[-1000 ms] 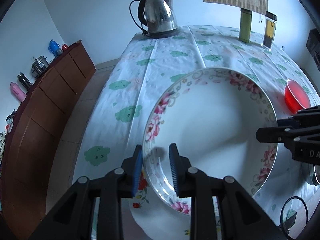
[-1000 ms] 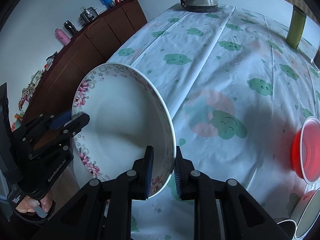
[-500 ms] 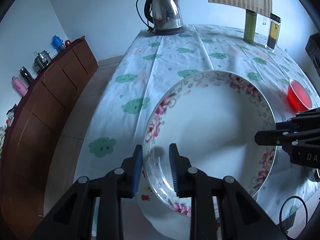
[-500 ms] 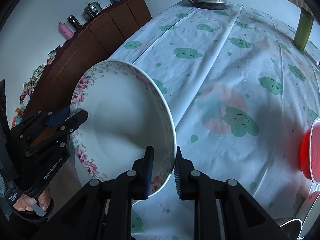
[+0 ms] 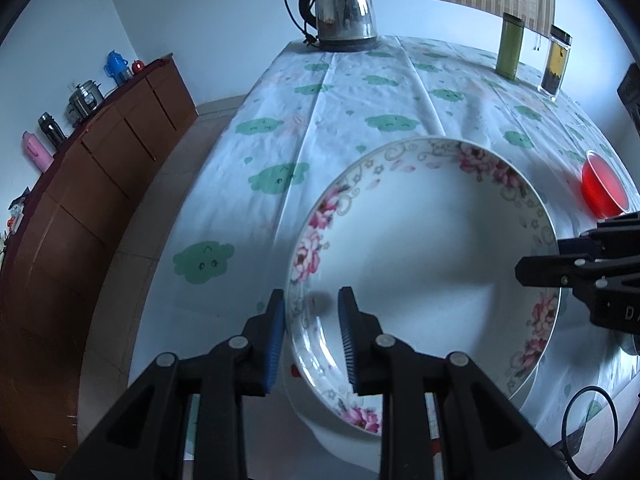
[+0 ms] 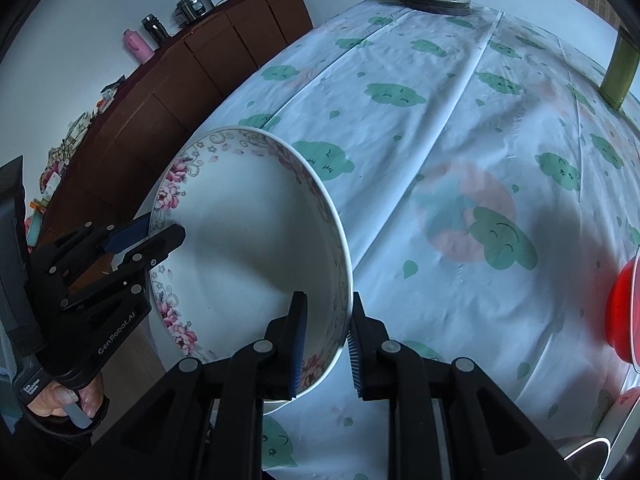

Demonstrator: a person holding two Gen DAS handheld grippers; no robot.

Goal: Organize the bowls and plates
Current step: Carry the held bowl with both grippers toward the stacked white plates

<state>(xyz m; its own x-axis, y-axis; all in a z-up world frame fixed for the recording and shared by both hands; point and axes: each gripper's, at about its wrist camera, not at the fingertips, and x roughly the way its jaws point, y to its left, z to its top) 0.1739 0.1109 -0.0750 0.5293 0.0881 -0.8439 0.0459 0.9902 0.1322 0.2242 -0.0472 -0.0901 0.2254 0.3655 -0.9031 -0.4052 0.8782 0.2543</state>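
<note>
The large white ceramic bowl with a pink floral rim (image 5: 432, 264) was held above the near edge of the worktop (image 5: 360, 92), which was covered by a white cloth printed with green clouds. The left gripper (image 5: 311, 340) had its jaws nearly closed, clamped on the bowl's left rim, and the right gripper (image 6: 326, 344) pinched the opposite rim in the same way, with one blue pad inside the wall and one outside. A hand (image 6: 68, 404) gripped the left tool's handle in the right wrist view. Compared with a second earlier, both grips were unchanged, while the bowl had drifted a little, so the steel electric kettle (image 5: 340, 8) and the small translucent red bowl (image 5: 602, 188) sat slightly differently in view. Whether the bowl's base touched the cloth was hard to judge, though it seemed clear of it.
</note>
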